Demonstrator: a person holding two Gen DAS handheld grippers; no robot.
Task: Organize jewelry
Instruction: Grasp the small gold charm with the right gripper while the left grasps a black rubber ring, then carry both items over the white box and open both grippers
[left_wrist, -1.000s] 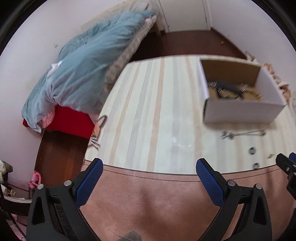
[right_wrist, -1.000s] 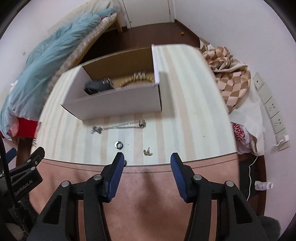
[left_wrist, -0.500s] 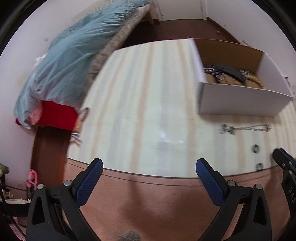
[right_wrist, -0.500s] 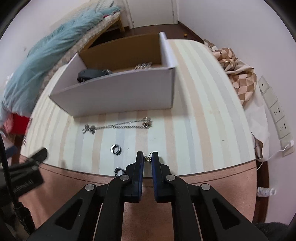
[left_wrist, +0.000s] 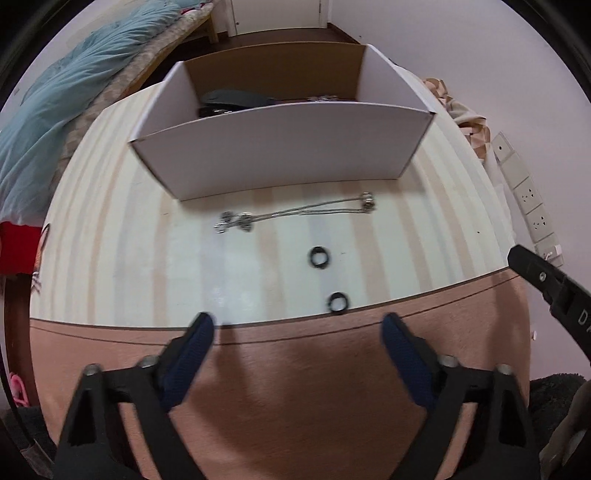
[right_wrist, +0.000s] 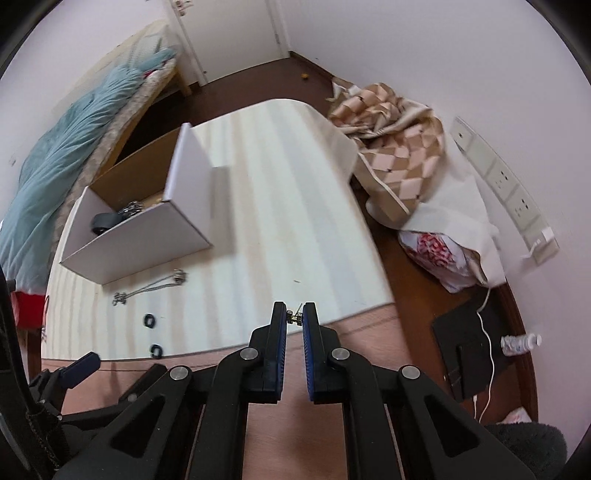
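the right gripper (right_wrist: 294, 317) was clamped on a small metal earring (right_wrist: 294, 316), pinched just at the very tips of the blue pads (right_wrist: 283, 334), and it hung above the near edge of the table (right_wrist: 280, 206). i think this step was the carrying of the earring to the white box (right_wrist: 147, 236), and to do it well the hand should stay closed and steady, go slowly over the box wall, and let go only when the tips are above the brown inside. the grip was on so little metal that a quick swing could shake the piece out, i would say.

the left gripper (left_wrist: 297, 332) had its jaws apart with nothing between them, though they had just been closing a little. it hovered over the pink border of the table, and the nearer black ring (left_wrist: 338, 302) lay just beyond its tips, so this ring seemed to be its next target. it should come down straight, with one pad on each side.

the earring looked tiny, silvery, with a thin post that stuck up; more detail i could not see. on the striped top a second black ring (left_wrist: 319, 257) lay farther in, and a silver chain (left_wrist: 295, 214) lay stretched just in front of the box. inside the box some dark item and shiny pieces were already put.
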